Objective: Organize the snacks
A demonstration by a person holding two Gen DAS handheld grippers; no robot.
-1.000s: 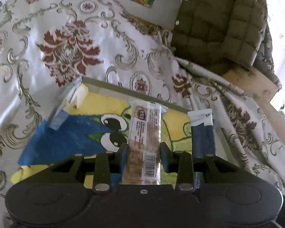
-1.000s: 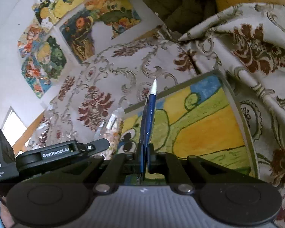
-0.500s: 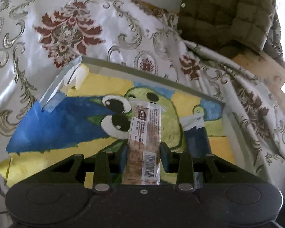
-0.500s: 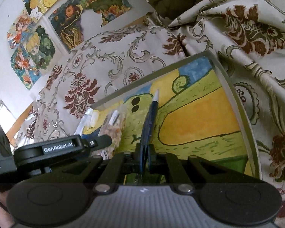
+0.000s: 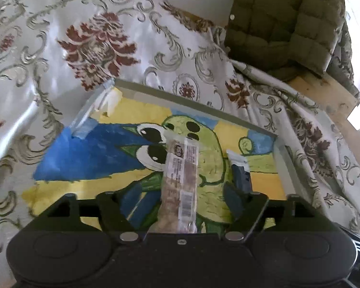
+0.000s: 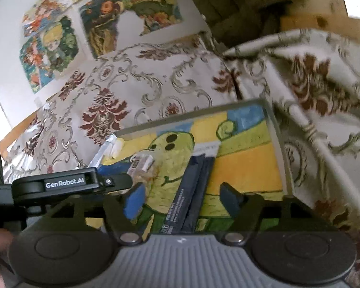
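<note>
A clear-wrapped brown snack bar (image 5: 181,182) lies between the fingers of my left gripper (image 5: 177,206), whose jaws are opening and stand apart from it. A dark blue snack packet (image 6: 192,192) with a white end lies between the fingers of my right gripper (image 6: 182,199), whose jaws are opening too, and the pads are off it. Both snacks rest inside a shallow tray (image 5: 279,158) with a painted green cartoon creature on its floor. The blue packet (image 5: 240,171) shows to the right of the bar. The left gripper (image 6: 67,184) shows at the left of the right wrist view, with the bar (image 6: 142,165) beyond it.
The tray sits on a cream cloth (image 5: 96,43) with dark red floral patterns. An olive quilted jacket (image 5: 285,19) lies at the back right over a wooden board (image 5: 324,93). Colourful paintings (image 6: 52,43) hang on the wall. A fold of cloth (image 6: 324,91) rises at the tray's right.
Both grippers went from shut on their snacks to wide apart. The blue packet, held on edge before, now lies flat in the tray. The bar has dropped onto the tray floor.
</note>
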